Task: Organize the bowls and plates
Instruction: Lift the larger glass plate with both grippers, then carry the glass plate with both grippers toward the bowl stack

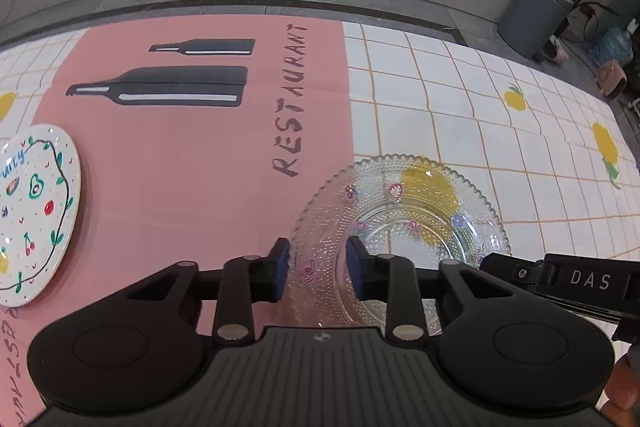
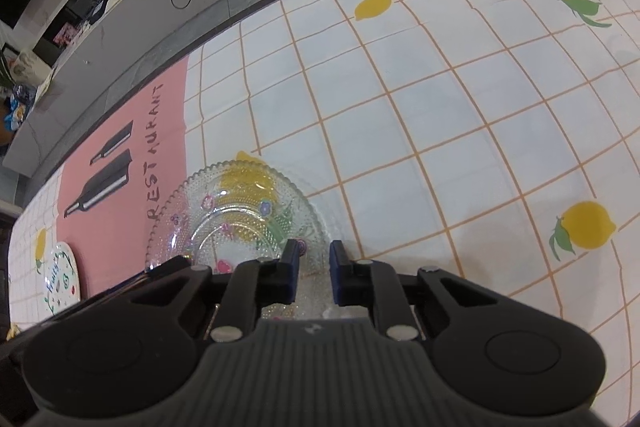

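A clear beaded glass plate [image 1: 404, 215] with small painted flowers lies on the tablecloth where the pink panel meets the lemon check. My left gripper [image 1: 318, 269] straddles its near-left rim. One blue pad sits against the outer edge, the other on the rim band, and they press on it. My right gripper [image 2: 315, 269] is at the same glass plate's [image 2: 240, 215] near-right rim. Its blue pads stand a little apart with the rim's edge between them. A white plate [image 1: 34, 215] painted with fruit lies to the left, clear of both grippers.
The pink panel [image 1: 192, 155] printed with bottles and "RESTAURANT" covers the middle of the table. The far table edge runs along a grey floor strip. A grey bin [image 1: 536, 15] and potted plants stand beyond at the right. The right gripper's black body [image 1: 568, 279] pokes in beside my left one.
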A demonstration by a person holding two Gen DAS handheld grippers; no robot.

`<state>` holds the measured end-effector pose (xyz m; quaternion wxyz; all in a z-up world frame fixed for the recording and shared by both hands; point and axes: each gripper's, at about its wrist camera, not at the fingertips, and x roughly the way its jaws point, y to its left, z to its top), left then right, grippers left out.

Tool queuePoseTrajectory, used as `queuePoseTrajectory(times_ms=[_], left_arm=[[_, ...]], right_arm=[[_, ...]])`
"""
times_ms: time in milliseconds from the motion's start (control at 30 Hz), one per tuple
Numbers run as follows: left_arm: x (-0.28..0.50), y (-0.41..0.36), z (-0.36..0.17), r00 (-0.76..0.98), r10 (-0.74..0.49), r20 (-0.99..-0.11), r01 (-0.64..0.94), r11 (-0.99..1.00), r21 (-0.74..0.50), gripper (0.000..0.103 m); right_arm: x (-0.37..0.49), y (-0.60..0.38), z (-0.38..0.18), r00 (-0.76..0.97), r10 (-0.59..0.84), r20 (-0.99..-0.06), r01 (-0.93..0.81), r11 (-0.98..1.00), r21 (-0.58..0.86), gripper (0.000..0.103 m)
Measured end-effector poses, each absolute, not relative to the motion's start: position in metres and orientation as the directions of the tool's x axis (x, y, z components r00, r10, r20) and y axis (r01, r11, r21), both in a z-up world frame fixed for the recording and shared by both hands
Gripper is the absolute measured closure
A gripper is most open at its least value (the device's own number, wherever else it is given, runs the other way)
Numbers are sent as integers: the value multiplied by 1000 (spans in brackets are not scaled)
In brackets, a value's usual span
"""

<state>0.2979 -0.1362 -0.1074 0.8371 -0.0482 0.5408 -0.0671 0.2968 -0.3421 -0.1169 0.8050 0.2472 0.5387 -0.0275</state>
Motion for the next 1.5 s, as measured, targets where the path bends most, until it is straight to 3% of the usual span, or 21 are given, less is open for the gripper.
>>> queuePoseTrajectory(times_ms=[300, 967, 1500], left_arm=[[287, -127, -97, 409, -162, -898, 20, 985, -169, 84], [220, -115, -48, 392, -187, -901, -39, 975, -220, 84], [126, -138, -20, 411, -264, -873, 45, 962, -270, 84]], right_arm=[[290, -345, -115, 404, 245, -881, 321, 864, 387, 91], [212, -358, -92, 439, 354, -826, 329, 792, 515, 94], [116, -380, -71, 425, 304, -853, 348, 815, 463, 94]])
